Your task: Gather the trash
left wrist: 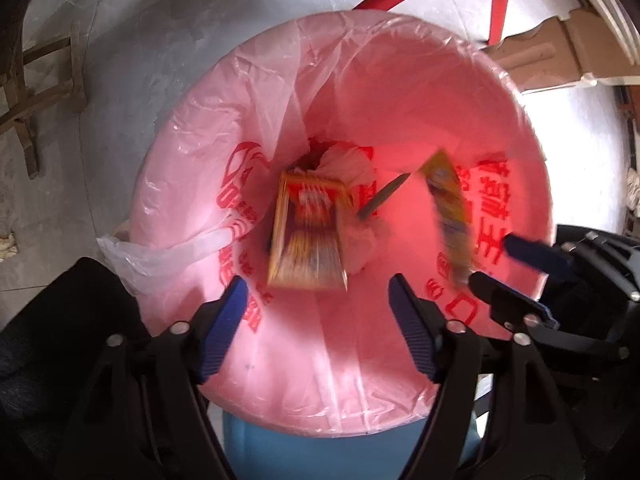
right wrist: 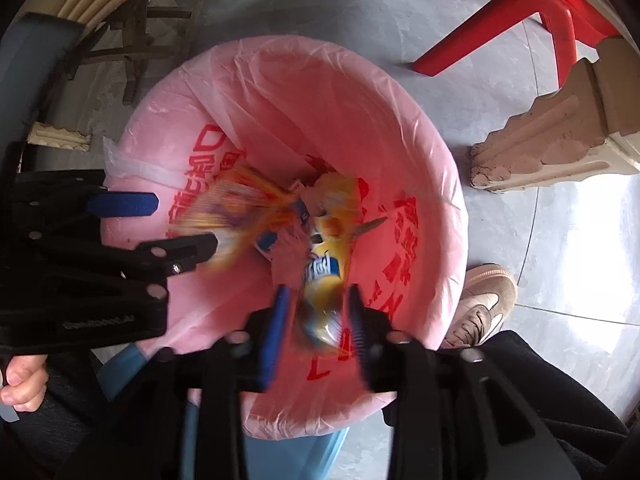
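Observation:
A blue bin [left wrist: 256, 452] lined with a pink plastic bag [left wrist: 192, 184] fills both views. My left gripper [left wrist: 318, 300] is open above the bin mouth; a blurred yellow-red snack packet [left wrist: 308, 236] hangs in the air just beyond its fingertips, over crumpled white paper inside. My right gripper [right wrist: 316, 312] is open too, with a blurred yellow-blue wrapper [right wrist: 324, 280] between its fingers, not clearly gripped. The right gripper also shows in the left wrist view [left wrist: 516, 268], with the same wrapper [left wrist: 448, 208] near it. The left gripper shows in the right wrist view [right wrist: 176, 224].
A red plastic chair [right wrist: 516, 4] stands on the grey tiled floor behind the bin. A carved stone base [right wrist: 552, 136] is to the right, wooden furniture legs [left wrist: 36, 92] to the left. The person's tan shoe [right wrist: 480, 304] is beside the bin.

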The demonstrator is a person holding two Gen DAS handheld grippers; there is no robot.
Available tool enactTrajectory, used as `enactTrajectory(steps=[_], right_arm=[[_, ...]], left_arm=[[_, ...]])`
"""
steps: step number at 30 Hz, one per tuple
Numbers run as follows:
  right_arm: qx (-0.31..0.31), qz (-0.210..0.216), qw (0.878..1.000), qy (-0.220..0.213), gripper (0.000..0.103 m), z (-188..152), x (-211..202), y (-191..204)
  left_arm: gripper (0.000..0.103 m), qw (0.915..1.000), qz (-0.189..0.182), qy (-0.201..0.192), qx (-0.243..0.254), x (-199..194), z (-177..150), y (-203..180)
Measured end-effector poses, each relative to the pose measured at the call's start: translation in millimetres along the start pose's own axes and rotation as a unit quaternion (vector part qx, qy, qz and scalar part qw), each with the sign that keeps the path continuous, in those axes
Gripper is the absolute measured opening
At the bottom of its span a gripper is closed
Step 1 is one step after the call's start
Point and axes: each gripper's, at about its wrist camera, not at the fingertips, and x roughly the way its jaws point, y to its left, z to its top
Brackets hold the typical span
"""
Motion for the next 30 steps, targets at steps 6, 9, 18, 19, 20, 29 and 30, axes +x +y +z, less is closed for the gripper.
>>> enactTrajectory(steps=[6,9,18,19,20,29,30], right_arm=[[0.001,-0.002,1.000,-0.010,0.062,1.3,-2.5,1.1],[0.002,0.000,1.000,-0.007,0.062,0.1,-1.7,0.3],[0.003,0.001,1.000,-0.007,0.062,-0.1,-1.1,0.0],[0.004,0.002,1.000,-0.007,0.062,0.1,-1.6,0.2],[0.003,0.002,1.000,-0.008,0.062,0.1,-1.9,0.4],[0.003,-0.008,1.000,-0.019,0.062,-1.9,-9.0,0.4],[0.004,-0.009,1.000,-0.021,0.062,-2.7,-10.9,-0.2]], left_arm=[[0.079,0.9998,0.008,0.008,-0.015,-4.1,4.5,8.3],[0.080,0.9996,0.026,0.011,-0.002,-0.9,4.5,4.5],[0.081,0.9994,0.033,0.009,-0.004,1.1,5.4,6.5],[0.081,0.9994,0.034,0.008,-0.006,1.1,5.6,7.1],[0.081,0.9994,0.034,0.008,-0.007,1.2,5.7,7.8],[0.082,0.9994,0.033,0.003,-0.013,-6.7,1.0,8.5],[0.082,0.9994,0.032,0.003,-0.013,-8.0,0.1,8.6]])
